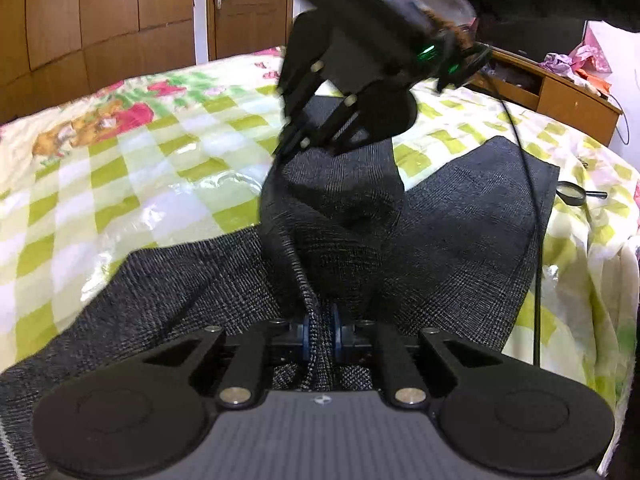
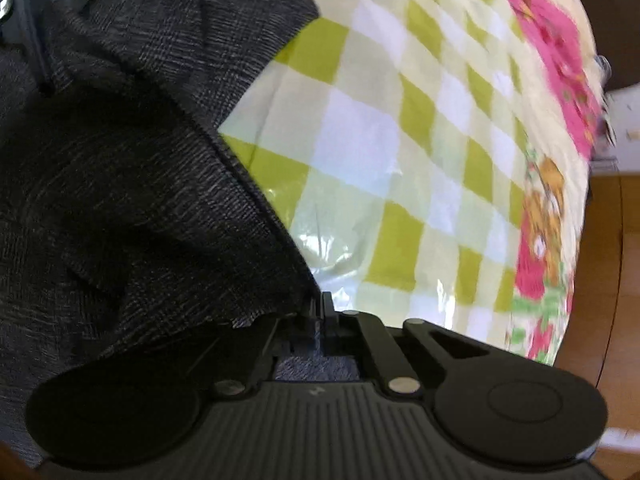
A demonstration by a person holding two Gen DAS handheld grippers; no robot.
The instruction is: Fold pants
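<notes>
Dark grey checked pants (image 1: 460, 232) lie spread on a bed with a green-and-white checked cover (image 1: 140, 184). My left gripper (image 1: 321, 332) is shut on a bunched ridge of the pants fabric, pinched between its blue pads. Further back, my right gripper (image 1: 294, 142) comes down from above and pinches the same ridge, lifting it into a tent. In the right wrist view, the right gripper (image 2: 320, 314) is shut on the edge of the pants (image 2: 120, 184), which fill the left half of that view. Part of the left gripper shows at the top left there.
A black cable (image 1: 528, 184) hangs across the pants on the right. A magnifying glass (image 1: 572, 193) lies on the bed by the pants' edge. A wooden headboard shelf (image 1: 560, 96) with clutter stands at the back right; wooden wardrobe doors (image 1: 100, 12) line the far wall.
</notes>
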